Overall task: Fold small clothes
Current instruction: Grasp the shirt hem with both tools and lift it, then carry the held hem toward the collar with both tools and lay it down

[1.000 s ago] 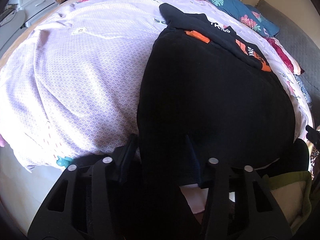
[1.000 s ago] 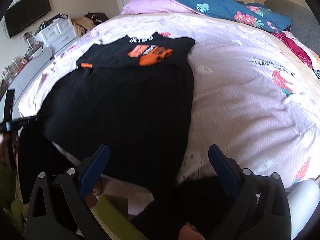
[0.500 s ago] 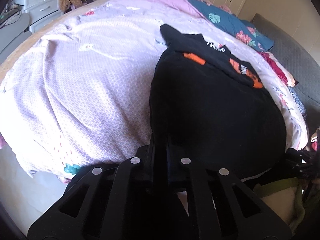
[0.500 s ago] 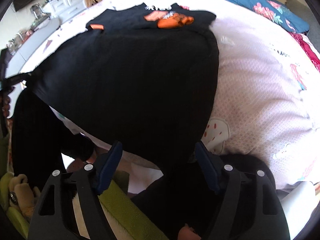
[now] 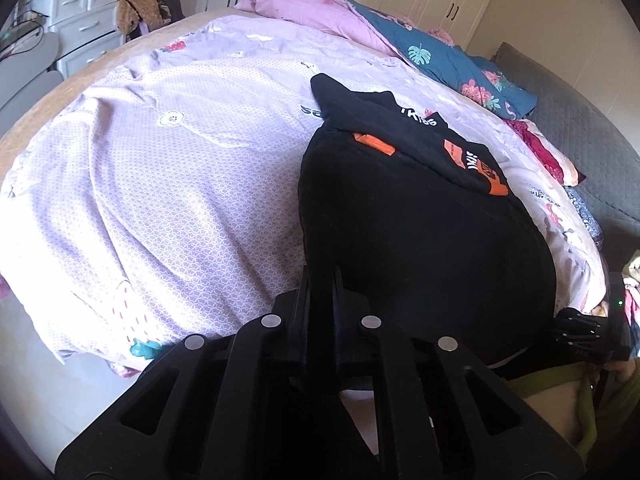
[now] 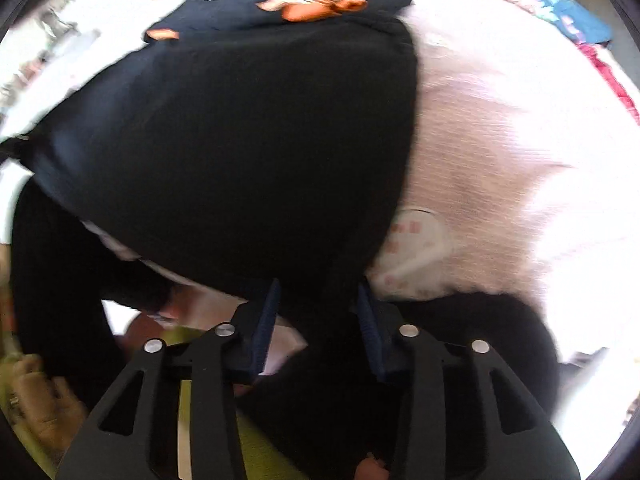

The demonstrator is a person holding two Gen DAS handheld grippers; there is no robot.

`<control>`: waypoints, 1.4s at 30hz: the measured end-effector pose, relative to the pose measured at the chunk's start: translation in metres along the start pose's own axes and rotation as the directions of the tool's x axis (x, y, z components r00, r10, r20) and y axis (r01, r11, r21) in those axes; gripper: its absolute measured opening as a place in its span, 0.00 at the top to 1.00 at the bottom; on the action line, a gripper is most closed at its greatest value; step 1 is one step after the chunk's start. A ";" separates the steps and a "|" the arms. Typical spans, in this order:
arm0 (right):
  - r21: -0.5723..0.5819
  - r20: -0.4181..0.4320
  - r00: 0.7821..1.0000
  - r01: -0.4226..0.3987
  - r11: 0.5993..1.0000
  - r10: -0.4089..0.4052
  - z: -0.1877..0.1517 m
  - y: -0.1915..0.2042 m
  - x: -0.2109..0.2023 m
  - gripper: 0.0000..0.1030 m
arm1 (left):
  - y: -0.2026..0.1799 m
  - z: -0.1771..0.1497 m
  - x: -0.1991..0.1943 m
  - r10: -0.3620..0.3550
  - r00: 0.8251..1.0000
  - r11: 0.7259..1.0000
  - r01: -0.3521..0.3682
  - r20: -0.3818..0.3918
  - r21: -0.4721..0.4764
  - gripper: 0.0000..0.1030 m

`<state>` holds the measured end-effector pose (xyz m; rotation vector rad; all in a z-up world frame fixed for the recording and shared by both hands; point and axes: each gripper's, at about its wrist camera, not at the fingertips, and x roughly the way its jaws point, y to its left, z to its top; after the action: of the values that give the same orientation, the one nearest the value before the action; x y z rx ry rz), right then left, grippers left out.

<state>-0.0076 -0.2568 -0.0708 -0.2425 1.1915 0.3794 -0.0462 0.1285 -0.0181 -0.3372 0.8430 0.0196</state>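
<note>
L gripper (image 5: pixel 320 280): jaws fully closed, pinching near edge of black garment (image 5: pixel 420 240) at its left corner; cloth runs straight out ahead of the jaws and to their right, flat on the bed (image 5: pixel 180 180). R gripper (image 6: pixel 316 292): jaws partway apart, have just been closing, garment's near right edge sits between the blue pads (image 6: pixel 268 320); view blurred, can't tell if pads press the cloth yet. Beyond both jaws, at far end of the garment, a 2nd black top w/ orange patches (image 5: pixel 460 152) lies on/over it. Pink pillow (image 5: pixel 312 12) + blue floral pillow (image 5: pixel 448 60) far ahead by the headboard end. White drawers (image 5: pixel 80 12) far left of L jaws.
</note>
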 end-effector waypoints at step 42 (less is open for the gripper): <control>0.139 0.587 0.808 -0.041 0.989 -0.048 0.076 -0.052 -0.128 0.93 | -0.028 0.095 -0.026 -0.034 0.976 0.999 0.038 0.217 -0.016 0.98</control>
<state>0.0381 -0.2961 0.0749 0.0098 0.5940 0.3285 0.0096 0.1332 0.0674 -0.3623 0.6204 0.0308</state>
